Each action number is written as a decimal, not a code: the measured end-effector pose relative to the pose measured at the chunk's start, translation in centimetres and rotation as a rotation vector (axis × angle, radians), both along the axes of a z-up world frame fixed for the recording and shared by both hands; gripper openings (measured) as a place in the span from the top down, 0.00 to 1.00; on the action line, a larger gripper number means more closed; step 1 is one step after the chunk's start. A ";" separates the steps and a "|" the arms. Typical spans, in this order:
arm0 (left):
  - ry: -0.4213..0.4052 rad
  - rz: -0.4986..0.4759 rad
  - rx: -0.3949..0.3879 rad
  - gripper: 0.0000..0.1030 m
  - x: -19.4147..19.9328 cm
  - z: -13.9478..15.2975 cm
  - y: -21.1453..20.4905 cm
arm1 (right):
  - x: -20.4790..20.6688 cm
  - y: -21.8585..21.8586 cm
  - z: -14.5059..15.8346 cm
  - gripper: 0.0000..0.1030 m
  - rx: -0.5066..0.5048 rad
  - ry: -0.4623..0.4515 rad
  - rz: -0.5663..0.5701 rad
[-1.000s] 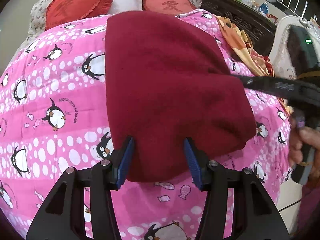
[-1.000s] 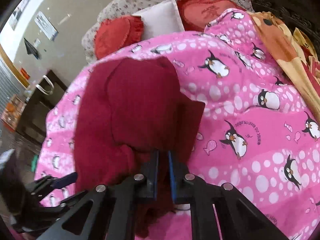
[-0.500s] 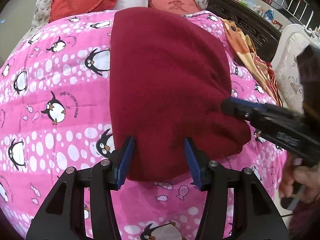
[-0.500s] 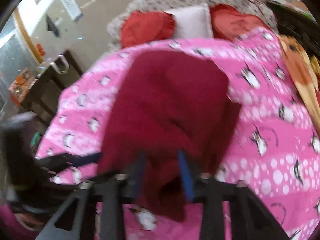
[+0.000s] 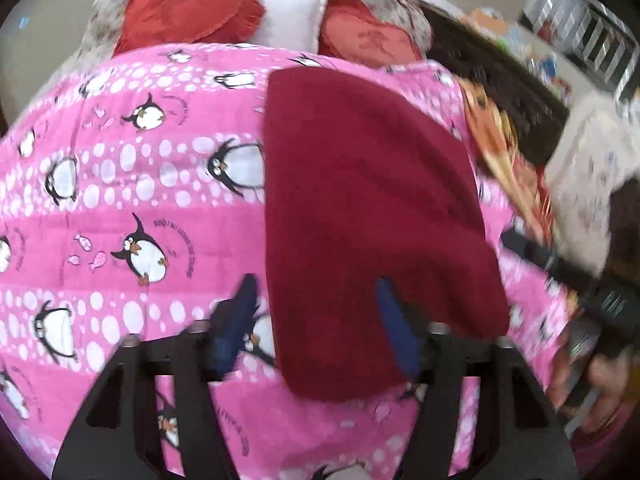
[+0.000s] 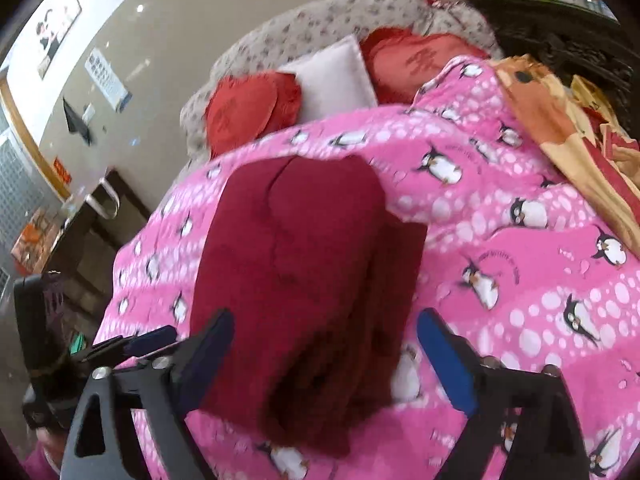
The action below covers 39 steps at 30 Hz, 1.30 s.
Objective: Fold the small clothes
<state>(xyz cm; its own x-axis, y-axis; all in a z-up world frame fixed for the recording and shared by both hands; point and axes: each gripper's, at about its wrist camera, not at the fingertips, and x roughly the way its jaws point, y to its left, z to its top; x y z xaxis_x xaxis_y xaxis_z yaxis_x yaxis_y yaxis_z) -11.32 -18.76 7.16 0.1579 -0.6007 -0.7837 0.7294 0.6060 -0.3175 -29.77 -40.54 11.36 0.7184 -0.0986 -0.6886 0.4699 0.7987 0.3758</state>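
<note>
A dark red folded garment (image 5: pixel 360 208) lies flat on a pink penguin-print quilt (image 5: pixel 120 208); it also shows in the right wrist view (image 6: pixel 304 280) on the quilt (image 6: pixel 520 280). My left gripper (image 5: pixel 316 320) is open, its jaws astride the garment's near left edge. My right gripper (image 6: pixel 328 360) is open wide and empty, its blue pads on either side of the garment's near end. The right gripper body (image 5: pixel 580 284) shows at the right of the left wrist view. The left gripper (image 6: pixel 120 348) shows at the lower left of the right wrist view.
Two red cushions (image 5: pixel 188 8) and a white pillow (image 5: pixel 292 16) lie at the far end of the bed. An orange patterned cloth (image 6: pixel 560 128) lies along the quilt's right side. A dark carved headboard (image 5: pixel 500 88) and a dark cabinet (image 6: pixel 92 232) flank the bed.
My right gripper has let go of the garment and opened wide. The garment now lies released on the quilt. My left gripper has shifted left, so the garment sits more to its right.
</note>
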 end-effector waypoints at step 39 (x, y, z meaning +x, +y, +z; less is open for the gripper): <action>-0.009 0.084 0.120 0.43 -1.5 -1.9 8.2 | 0.5 6.6 -0.6 0.50 0.189 0.049 0.210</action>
<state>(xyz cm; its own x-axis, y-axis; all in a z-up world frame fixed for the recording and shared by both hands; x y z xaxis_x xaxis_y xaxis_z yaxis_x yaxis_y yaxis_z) -12.84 -10.60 5.26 0.2112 -0.4873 -0.8473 0.6769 0.6983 -0.2329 -29.27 -33.91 10.73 0.6748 0.1823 -0.7151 0.3232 0.7981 0.5084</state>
